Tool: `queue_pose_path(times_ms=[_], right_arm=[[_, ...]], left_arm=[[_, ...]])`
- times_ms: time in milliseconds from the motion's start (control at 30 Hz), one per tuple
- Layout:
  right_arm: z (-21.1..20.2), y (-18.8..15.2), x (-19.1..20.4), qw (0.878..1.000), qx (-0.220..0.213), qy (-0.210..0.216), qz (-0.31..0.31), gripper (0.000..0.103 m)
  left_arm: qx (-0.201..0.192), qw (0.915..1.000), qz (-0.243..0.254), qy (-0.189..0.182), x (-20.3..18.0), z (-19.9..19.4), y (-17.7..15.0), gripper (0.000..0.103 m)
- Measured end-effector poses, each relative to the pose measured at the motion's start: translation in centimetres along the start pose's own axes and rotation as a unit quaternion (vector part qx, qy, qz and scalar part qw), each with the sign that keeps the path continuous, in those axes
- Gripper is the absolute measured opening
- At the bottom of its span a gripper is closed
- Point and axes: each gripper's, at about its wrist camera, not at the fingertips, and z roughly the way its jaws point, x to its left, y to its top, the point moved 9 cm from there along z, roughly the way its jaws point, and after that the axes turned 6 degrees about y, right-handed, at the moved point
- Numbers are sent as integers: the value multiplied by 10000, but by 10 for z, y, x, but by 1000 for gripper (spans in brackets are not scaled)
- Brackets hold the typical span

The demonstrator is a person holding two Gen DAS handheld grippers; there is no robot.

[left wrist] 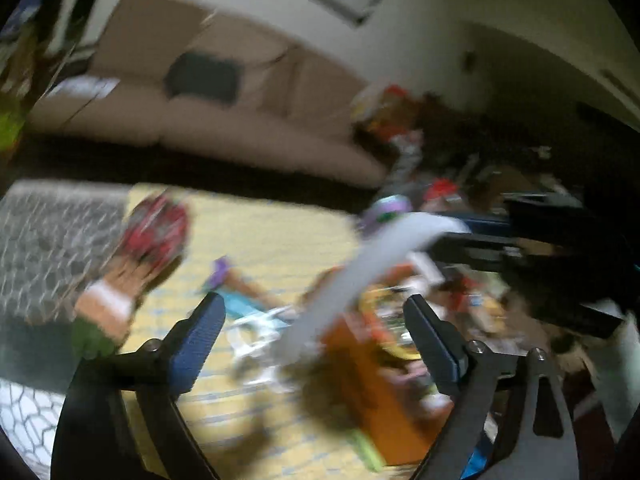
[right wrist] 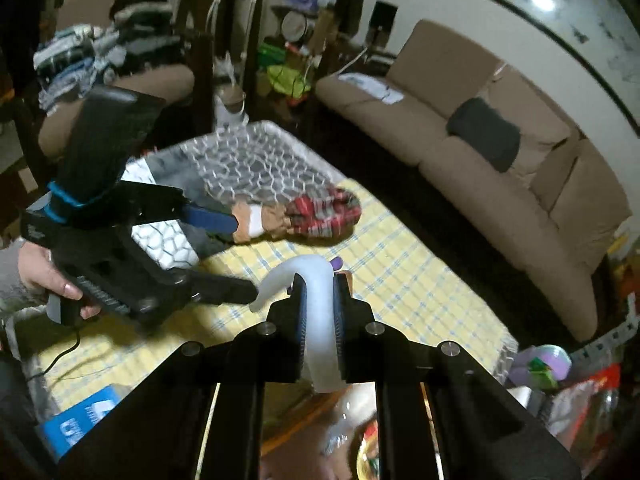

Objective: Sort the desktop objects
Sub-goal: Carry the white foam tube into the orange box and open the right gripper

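One pale curved tube [right wrist: 320,320], its long axis running up between the pressed-in pads of the right gripper [right wrist: 320,320], hangs above the yellow checked cloth [right wrist: 400,280], while the left gripper [left wrist: 316,336] gapes empty just beside its bent tip.

My tabletop [right wrist: 400,264] has a yellow checked cloth on it. At the far end lies a clear bumpy tray [right wrist: 256,156]. Next to it lies a doll with a red plaid hat [right wrist: 304,216]. Near me on the left is a blue box [right wrist: 80,416]. Other toys are too blurry to tell.
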Motion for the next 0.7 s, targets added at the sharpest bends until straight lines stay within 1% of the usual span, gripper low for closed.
queue_pose_path(times_ms=[33,67,133,200,233,267,300,333,400,467,500,533,567,633,700], right_arm=[[-15,2,3,10000,-79,27,30,12],[-34,4,8,9998,-176,66,44,12],[-61,4,13,9997,-259,4,6,12],[-81,1,16,9995,-284,-105,4,12],[-95,-4,14,9994,-299,-172,92,12],[-103,-8,12,9992,-310,-184,169,12],[-113,-14,11,9989,-342,-206,247,12],[-123,-20,9,9985,-380,-197,327,12],[-135,-33,5,9981,-390,-144,456,12],[-141,-55,1,9980,-305,-209,518,12],[-142,-65,-1,9979,-258,-218,555,12],[-142,-77,-5,9977,-194,-229,609,12],[-141,-94,-10,9973,-111,-251,688,12],[-141,-119,-21,9961,-23,-273,834,12],[-138,-154,-37,9936,141,-310,1079,12]], left_arm=[[-60,9997,247,33,-13,-11,3,96],[-83,9979,602,212,-29,-17,5,96],[-15,9935,1035,479,-53,-26,7,96],[116,9925,1117,486,-70,-29,9,93],[261,9908,1253,434,-85,-31,7,74],[376,9881,1405,495,-94,-31,3,30],[514,9845,1570,597,-101,-30,-2,10],[748,9792,1769,659,-114,-25,-10,11],[853,9711,2087,780,-133,-23,-19,10],[985,9601,2455,908,-156,-16,-31,9],[1032,9568,2548,943,-163,-14,-35,9],[1203,9526,2642,908,-174,-6,-45,9],[1262,9497,2703,952,-178,-2,-50,9],[1457,9452,2754,973,-185,10,-60,9],[1687,9403,2790,977,-195,21,-73,10]])
